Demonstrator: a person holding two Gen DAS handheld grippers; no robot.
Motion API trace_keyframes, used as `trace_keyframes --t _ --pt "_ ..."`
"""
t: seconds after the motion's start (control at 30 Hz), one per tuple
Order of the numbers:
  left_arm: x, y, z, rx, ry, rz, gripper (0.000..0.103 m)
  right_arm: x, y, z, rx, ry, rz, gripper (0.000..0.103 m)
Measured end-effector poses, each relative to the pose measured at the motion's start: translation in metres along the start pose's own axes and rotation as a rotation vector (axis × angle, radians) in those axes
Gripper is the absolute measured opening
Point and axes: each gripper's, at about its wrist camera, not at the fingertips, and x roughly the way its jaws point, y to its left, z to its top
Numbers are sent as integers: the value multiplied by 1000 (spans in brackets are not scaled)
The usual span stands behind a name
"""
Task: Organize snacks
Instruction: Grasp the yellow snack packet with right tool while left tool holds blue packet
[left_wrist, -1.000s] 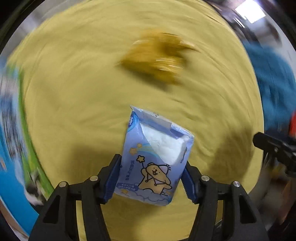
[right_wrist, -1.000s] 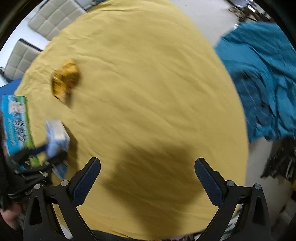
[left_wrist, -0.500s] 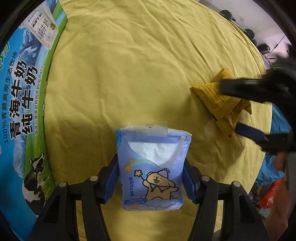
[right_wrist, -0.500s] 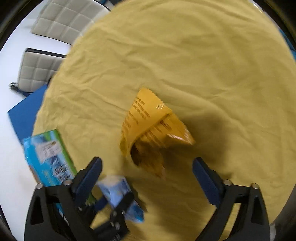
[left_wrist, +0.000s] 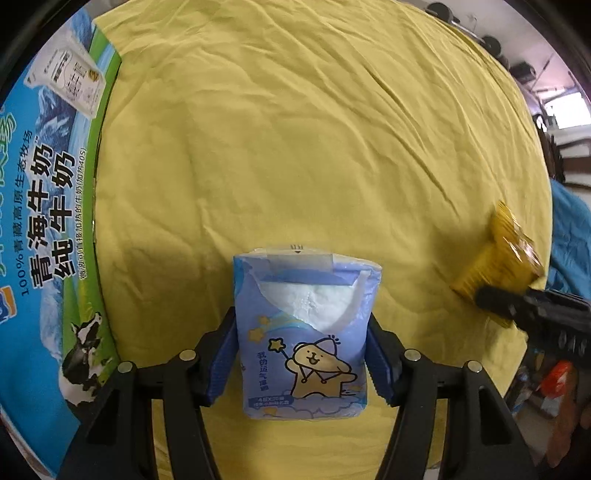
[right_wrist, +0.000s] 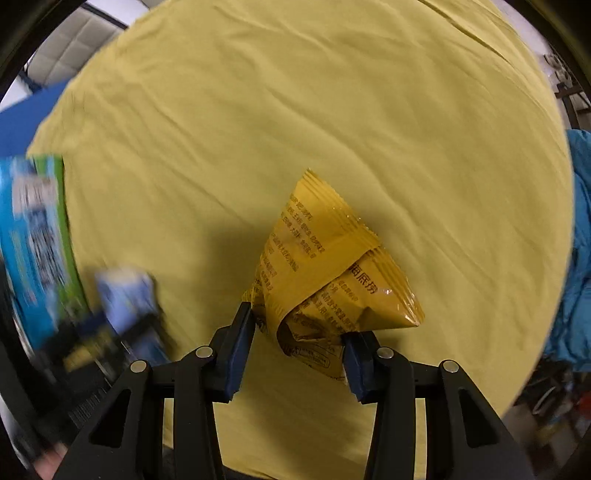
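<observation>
Left gripper clamps tissue pack over yellow cloth, milk box far left. Right gripper pinches crumpled snack bag (corner only), could slip free.

I see the tissue pack between my left gripper fingers, over the cloth-covered table. Milk carton box lies at its left, on the table's left edge. Snack packet sits between right gripper fingers, well right of the pack.
</observation>
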Motion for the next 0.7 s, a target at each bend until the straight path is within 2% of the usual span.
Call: trace_keyframes --t 0.1,0.13,0.2,0.23,0.27,0.37,0.4,0.5,0.63,0.7 --pt "-4 -11 -5 25 2 22 61 0 -7 -19 -49 15 -67 47" --pt "-4 -14 -5 30 5 26 61 0 -8 -22 -59 12 -84 50" --pt "-5 -16 -6 25 13 19 61 0 -7 -27 -55 -12 -93 64" --pt "-6 -16 -6 12 20 -3 61 -2 -9 -30 -41 -26 -99 77" --pt "-7 -15 -7 -4 25 -26 61 -6 -10 -32 -27 -44 -95 83" --pt "-13 -11 -7 -32 20 -59 61 -24 -19 -40 32 -112 -61 83" --pt "-16 -12 -7 -36 15 -65 61 -32 -35 -45 59 -133 -70 83" --pt "-18 -16 -9 -40 14 -61 60 -44 -44 -52 131 -187 -48 83" --pt "-5 -23 -11 -33 43 -50 63 -40 -75 -55 261 -182 63 83" --pt "8 -22 -11 -39 62 -41 66 -30 -82 -49 309 -174 66 83"
